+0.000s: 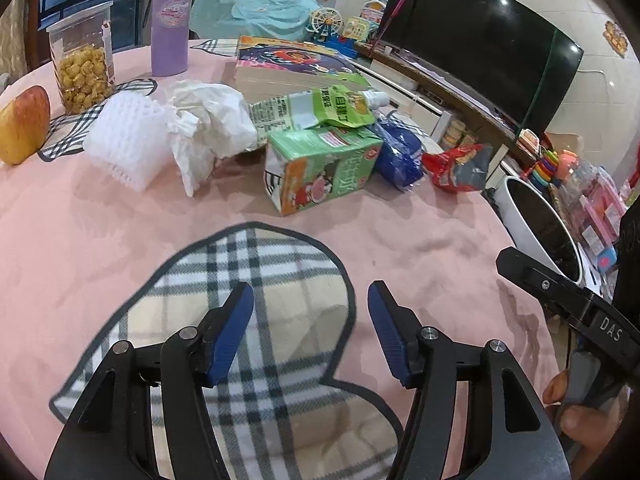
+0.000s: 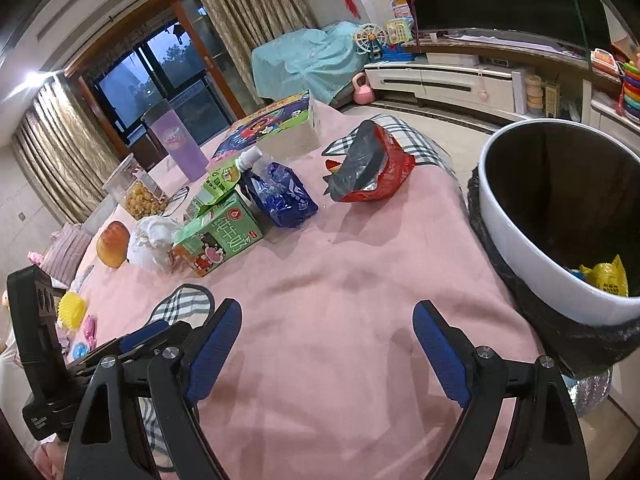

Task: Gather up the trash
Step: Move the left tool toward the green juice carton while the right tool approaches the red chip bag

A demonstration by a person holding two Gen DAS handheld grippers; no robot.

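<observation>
Left tool [image 1: 311, 294] and right tool [image 2: 327, 320] both hovering spread apart, empty, over pink tabletop [image 2: 360, 264]; milk carton [image 1: 320, 168], tissue [image 1: 208, 128], red wrapper [image 2: 370, 168] lying clustered mid-tabletop; bin [image 2: 516, 240] waiting beside edge for drops.

Both the left gripper [image 1: 311, 300] and the right gripper [image 2: 327, 320] have black arms, silver screws and blue ribbed pads [image 1: 236, 332]. White letters "DAS" mark the right one.

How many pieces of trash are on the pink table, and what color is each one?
White: 2, foam net, crumpled tissue
Green: 2, milk carton, drink pouch
Blue: 1, blue wrapper
Red: 1, red snack bag
Total: 6
</observation>
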